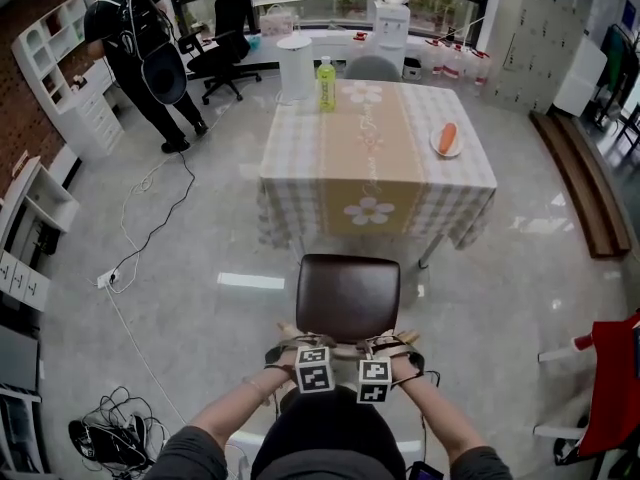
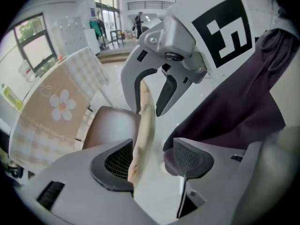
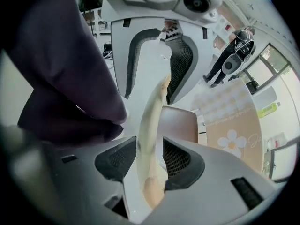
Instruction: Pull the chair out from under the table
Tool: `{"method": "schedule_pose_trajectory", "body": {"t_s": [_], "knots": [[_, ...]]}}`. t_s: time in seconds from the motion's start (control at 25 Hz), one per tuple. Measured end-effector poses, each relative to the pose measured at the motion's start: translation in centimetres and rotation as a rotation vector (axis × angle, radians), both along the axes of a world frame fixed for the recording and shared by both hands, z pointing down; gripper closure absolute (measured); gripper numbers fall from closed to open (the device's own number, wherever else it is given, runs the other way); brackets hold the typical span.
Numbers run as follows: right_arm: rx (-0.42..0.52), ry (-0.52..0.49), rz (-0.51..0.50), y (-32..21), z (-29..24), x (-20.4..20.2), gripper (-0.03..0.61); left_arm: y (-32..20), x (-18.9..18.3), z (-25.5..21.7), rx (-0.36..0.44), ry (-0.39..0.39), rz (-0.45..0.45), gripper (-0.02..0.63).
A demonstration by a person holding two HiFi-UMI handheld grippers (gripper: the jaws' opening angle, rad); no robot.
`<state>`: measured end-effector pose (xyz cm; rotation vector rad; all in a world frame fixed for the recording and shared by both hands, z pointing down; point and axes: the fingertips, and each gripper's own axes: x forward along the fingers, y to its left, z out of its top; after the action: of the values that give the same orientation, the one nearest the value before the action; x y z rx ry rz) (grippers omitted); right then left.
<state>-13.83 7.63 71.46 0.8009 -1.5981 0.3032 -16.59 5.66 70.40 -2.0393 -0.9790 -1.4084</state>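
Note:
The brown chair stands clear of the cloth-covered table, its seat facing the table and its backrest toward me. Both grippers point down at the backrest's pale top rail. My left gripper is open: the rail rests against one pad, with a wide gap to the other. My right gripper is also open, the rail running between its pads with little room. Each gripper view shows the other gripper straddling the same rail.
A green bottle and a plate with an orange item sit on the table. A person with a backpack stands far left by white shelves. Cables lie at lower left, and a red chair at right.

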Motion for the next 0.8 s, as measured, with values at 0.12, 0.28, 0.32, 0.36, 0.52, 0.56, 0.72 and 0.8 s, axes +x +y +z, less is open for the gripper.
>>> {"method": "schedule_pose_trajectory", "body": {"t_s": [0.12,0.28,0.32,0.36,0.52,0.56,0.72,0.8], "knots": [[0.020,-0.042,0.008,0.5,-1.9,0.1,0.422,-0.1,0.0,-1.8,-0.057,0.041,-0.052,0.334],[0.067,-0.141,0.079,0.7,-4.8,-0.6,0.420,-0.7,-0.7,-4.1,-0.129,0.083,-0.107,0.336],[0.105,-0.175,0.121,0.6,-5.8,-0.7,0.419,-0.9,-0.7,-4.9,-0.151,0.099,-0.122,0.336],[0.160,-0.215,0.177,0.2,-7.1,-0.9,0.419,-1.1,-0.8,-5.7,-0.171,0.117,-0.135,0.347],[0.402,-0.389,0.458,-1.6,-12.9,-0.9,0.419,-3.0,-1.1,-9.4,-0.243,0.197,-0.198,0.454],[0.446,-0.428,0.525,-1.9,-14.0,-0.8,0.419,-3.6,-1.2,-10.3,-0.261,0.219,-0.220,0.454],[0.602,-0.577,0.751,-3.0,-17.7,-0.7,0.419,-6.0,-1.4,-13.6,-0.322,0.326,-0.309,0.470],[0.706,-0.685,0.881,-3.5,-19.9,-0.3,0.419,-6.8,-1.3,-15.5,-0.362,0.380,-0.357,0.482]]}}
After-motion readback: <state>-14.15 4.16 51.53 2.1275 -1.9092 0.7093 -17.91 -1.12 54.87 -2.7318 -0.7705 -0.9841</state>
